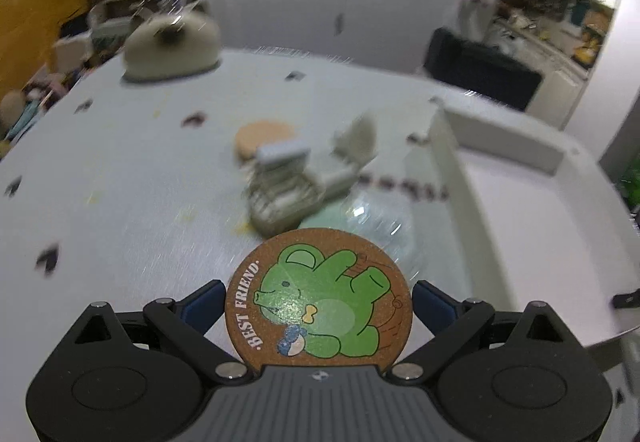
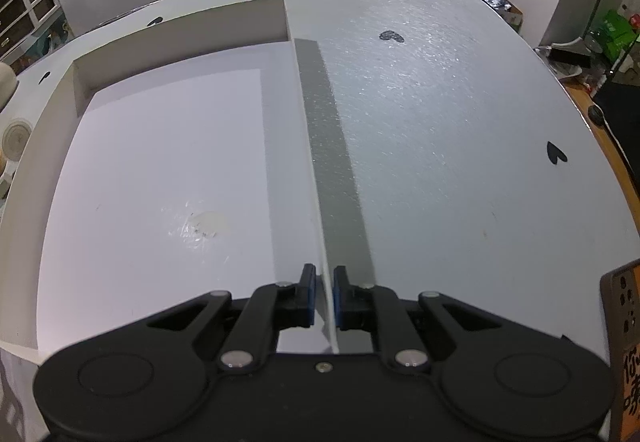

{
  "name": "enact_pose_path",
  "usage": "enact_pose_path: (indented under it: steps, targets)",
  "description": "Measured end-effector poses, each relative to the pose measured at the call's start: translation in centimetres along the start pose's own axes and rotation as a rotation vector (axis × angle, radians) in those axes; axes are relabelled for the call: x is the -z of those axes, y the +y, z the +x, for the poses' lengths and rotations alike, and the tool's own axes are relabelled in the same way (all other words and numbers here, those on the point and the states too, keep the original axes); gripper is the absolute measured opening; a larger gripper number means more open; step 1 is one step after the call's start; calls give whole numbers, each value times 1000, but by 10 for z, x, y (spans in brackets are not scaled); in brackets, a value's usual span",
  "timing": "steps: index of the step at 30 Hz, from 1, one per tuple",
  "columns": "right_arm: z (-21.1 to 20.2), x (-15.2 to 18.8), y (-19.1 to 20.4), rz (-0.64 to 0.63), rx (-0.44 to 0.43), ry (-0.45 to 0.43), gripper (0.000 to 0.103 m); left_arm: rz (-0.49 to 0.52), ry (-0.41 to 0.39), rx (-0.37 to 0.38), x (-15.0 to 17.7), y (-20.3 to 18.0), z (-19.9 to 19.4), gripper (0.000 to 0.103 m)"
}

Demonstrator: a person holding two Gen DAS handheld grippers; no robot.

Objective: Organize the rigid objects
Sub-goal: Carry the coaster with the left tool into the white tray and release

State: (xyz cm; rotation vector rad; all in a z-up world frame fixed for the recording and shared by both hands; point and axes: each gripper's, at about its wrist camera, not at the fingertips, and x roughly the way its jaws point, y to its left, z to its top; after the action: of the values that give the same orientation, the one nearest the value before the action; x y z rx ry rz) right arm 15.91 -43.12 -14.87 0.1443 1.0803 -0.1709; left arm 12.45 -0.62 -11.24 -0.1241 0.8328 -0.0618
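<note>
My left gripper (image 1: 318,300) is shut on a round cork coaster (image 1: 320,294) printed with a green bear and "BEST FRIEND", held above the white table. Beyond it lie a pale green coaster (image 1: 324,220), a plain tan round coaster (image 1: 262,136) and a blurred pile of pale rigid objects (image 1: 288,182). My right gripper (image 2: 323,292) is shut on the right wall (image 2: 308,146) of a shallow white box (image 2: 160,170), whose floor shows nothing in it. The box also shows in the left wrist view (image 1: 452,162), to the right of the pile.
A beige rounded appliance (image 1: 172,44) stands at the far left of the table. A black chair back (image 1: 480,70) is behind the table. Black heart marks (image 2: 392,37) dot the white tabletop. A brown board with holes (image 2: 624,306) is at the right edge.
</note>
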Motion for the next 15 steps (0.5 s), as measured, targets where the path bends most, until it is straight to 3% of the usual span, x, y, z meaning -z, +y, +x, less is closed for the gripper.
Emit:
enact_pose_path:
  steps: [9, 15]
  targets:
    - [0, 3, -5, 42, -11, -7, 9, 138, -49, 221, -50, -70, 5, 98]
    - [-1, 4, 2, -5, 21, -14, 10, 207, 13, 349, -64, -136, 35, 98]
